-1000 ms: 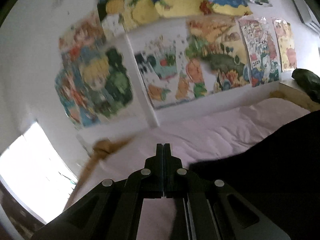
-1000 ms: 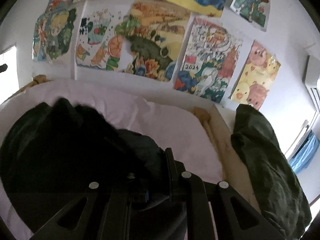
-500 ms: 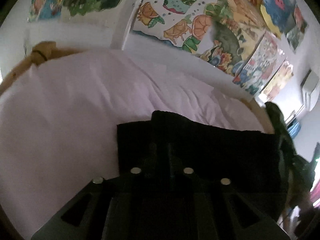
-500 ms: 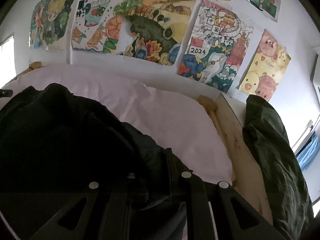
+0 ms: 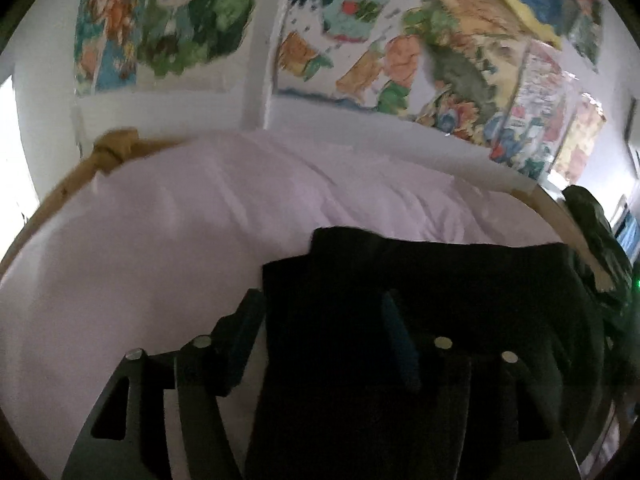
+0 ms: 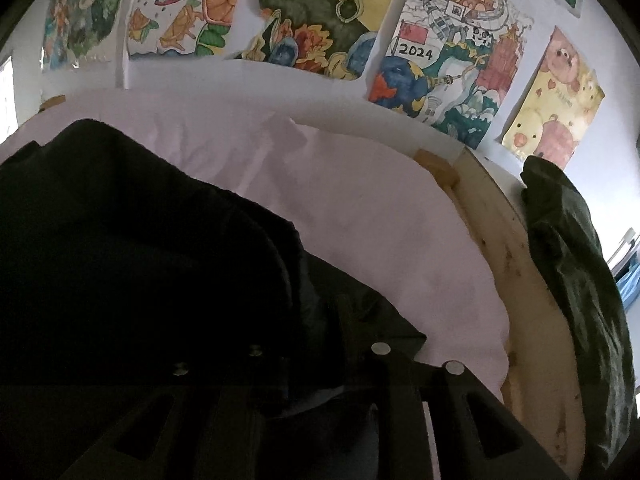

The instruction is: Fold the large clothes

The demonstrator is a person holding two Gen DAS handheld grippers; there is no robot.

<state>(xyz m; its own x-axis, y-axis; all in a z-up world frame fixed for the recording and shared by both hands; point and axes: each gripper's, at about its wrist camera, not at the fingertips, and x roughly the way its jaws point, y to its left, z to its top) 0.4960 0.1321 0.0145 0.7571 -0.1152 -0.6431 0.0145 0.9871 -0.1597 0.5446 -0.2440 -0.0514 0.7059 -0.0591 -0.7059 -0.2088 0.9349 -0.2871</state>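
A large black garment (image 5: 440, 288) lies folded on a bed with a pale pink sheet (image 5: 180, 240). In the left wrist view my left gripper (image 5: 320, 312) is open, its fingers spread wide with the garment's left edge lying between them. In the right wrist view the same black garment (image 6: 140, 240) is bunched over my right gripper (image 6: 320, 320), which is shut on a fold of it; the left finger is hidden under the cloth.
A wooden bed frame (image 6: 516, 280) runs along the right side, with a dark green garment (image 6: 576, 264) heaped beyond it. Colourful posters (image 6: 304, 24) cover the white wall behind the bed. A bright window (image 5: 12, 152) is at the far left.
My left gripper swung down from facing the wall to the garment, then opened wide around its edge. My right gripper stayed shut on the cloth and lowered slightly towards the bed.
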